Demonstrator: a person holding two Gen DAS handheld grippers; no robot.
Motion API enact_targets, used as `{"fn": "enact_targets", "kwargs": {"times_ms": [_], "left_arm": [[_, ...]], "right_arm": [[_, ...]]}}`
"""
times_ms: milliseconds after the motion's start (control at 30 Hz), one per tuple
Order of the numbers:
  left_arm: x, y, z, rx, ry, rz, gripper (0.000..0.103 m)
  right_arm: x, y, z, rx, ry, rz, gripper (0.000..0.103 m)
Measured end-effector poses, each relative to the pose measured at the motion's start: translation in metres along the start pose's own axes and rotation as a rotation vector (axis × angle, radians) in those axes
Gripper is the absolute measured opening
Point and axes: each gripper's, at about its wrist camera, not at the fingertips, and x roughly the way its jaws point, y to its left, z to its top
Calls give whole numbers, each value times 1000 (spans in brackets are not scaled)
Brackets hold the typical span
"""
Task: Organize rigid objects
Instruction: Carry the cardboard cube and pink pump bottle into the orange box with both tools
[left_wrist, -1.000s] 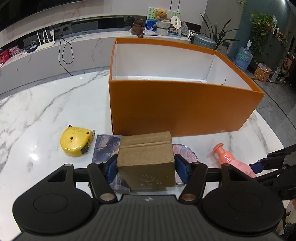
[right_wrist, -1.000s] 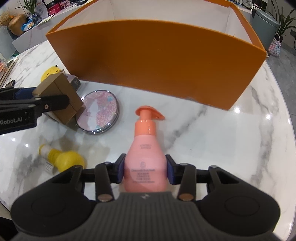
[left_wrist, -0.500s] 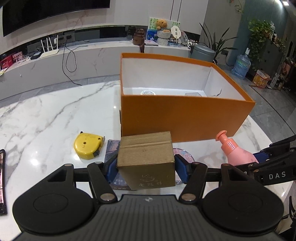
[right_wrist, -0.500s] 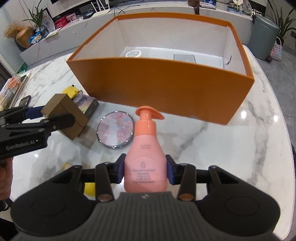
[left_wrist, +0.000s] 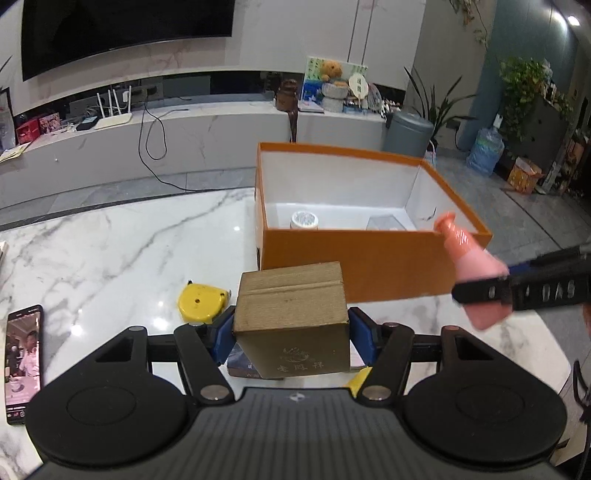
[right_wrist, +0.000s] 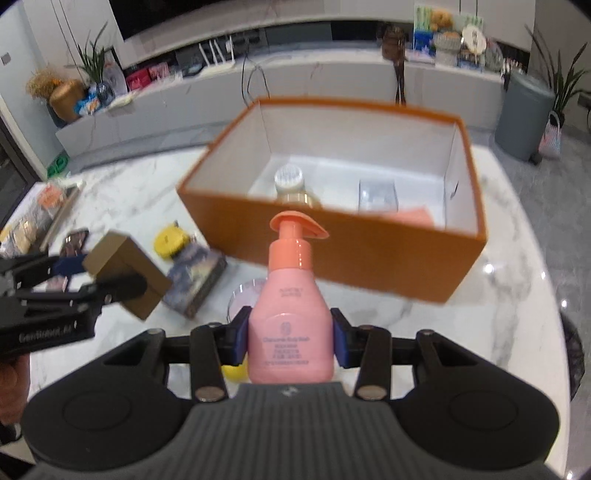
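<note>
Left wrist view: the left gripper (left_wrist: 291, 334), filling the lower half of the frame, clamps a brown cardboard box (left_wrist: 291, 325) between its blue pads (left_wrist: 221, 338), the box lifted clear of the white marble table (left_wrist: 110, 258) at lower centre; behind it, at centre right, an open orange storage box (left_wrist: 369, 273) with a white lining sits on the table and holds a small round-capped jar (left_wrist: 303, 220) and a clear plastic case (left_wrist: 388, 223) on its floor. At the right edge the right gripper (left_wrist: 517, 291) comes in, closed around a pink pump bottle (left_wrist: 469, 266) tilted with its nozzle toward the orange box's near right corner. A yellow tape measure (left_wrist: 201, 301) lies on the table just left of the cardboard box, and a smartphone (left_wrist: 23, 363) with a lit screen lies at the lower left edge. Right wrist view, blurred: the right gripper (right_wrist: 291, 343) pinches the pink pump bottle (right_wrist: 290, 325) upright between its blue pads at lower centre, the pump head overlapping the near wall of the orange storage box (right_wrist: 369, 258); inside, the jar (right_wrist: 291, 184), the clear case (right_wrist: 377, 195) and a pink-orange flat item (right_wrist: 413, 216) show. At middle left the left gripper (right_wrist: 92, 284) grips the cardboard box (right_wrist: 125, 273) above the table, with the tape measure (right_wrist: 170, 242) and a printed packet (right_wrist: 195, 280) lying between it and the orange box
</note>
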Motion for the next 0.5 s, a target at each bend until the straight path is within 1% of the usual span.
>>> {"fn": "enact_targets", "kwargs": {"times_ms": [100,200,300,333,400,433,500], "left_arm": [[-4,1,0,4,9,15,72],[-11,2,7,10,12,22,72],[-27,4,26,25,-17,45,72],[-33,4,32,30,-29,52,72],[-46,2,48,48,-55,70,72],[-51,0,56,60,-64,86,72],[-59,-5,69,77,-82,117,72]], "right_arm": [[-15,1,13,16,-48,7,43],[-31,6,26,2,-93,-3,43],[-45,8,41,-3,-135,-9,43],[-54,7,51,11,-165,-8,43],[-58,6,56,16,-179,-5,43],[-65,4,65,26,-212,6,43],[-67,3,69,27,-225,11,43]]}}
